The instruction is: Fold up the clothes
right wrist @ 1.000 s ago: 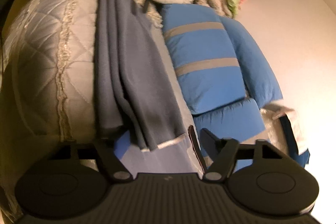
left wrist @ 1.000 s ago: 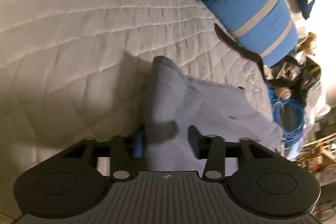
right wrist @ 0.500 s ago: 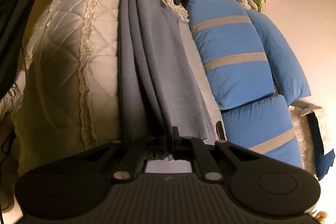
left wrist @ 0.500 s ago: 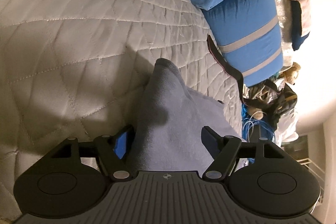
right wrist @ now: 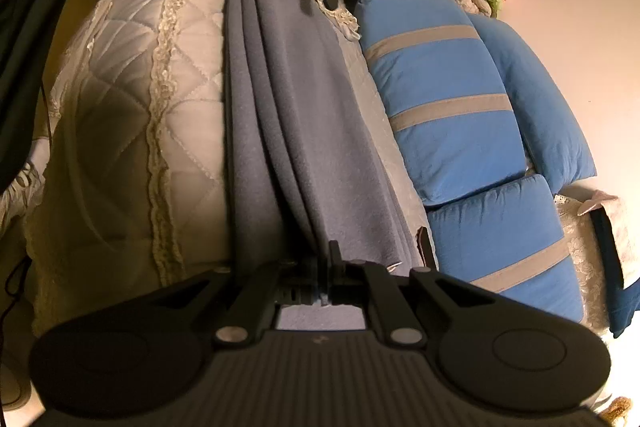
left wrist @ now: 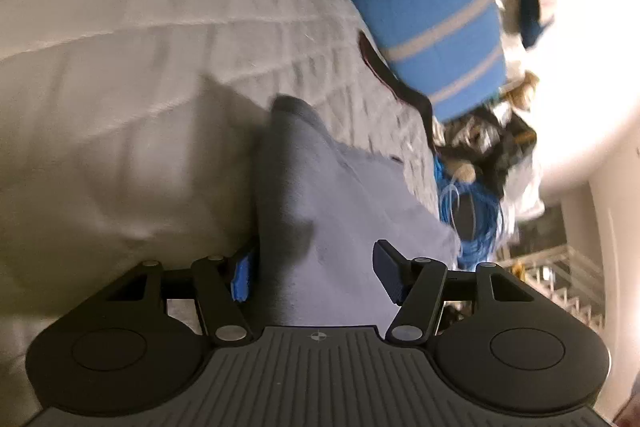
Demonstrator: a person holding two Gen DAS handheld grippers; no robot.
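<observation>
Right jaws clamped on grey garment (right wrist: 296, 131), left jaws closing around it, quilted bedspread (left wrist: 120, 67), blue cushions (right wrist: 452, 107)

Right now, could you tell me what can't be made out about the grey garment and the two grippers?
- Right wrist view: the right gripper is shut on the grey garment; its own body hides which edge.
- Left wrist view: motion blur hides whether the closing left gripper touches the cloth between its jaws.
- Right wrist view: the left gripper is cut off by the top edge.
</observation>
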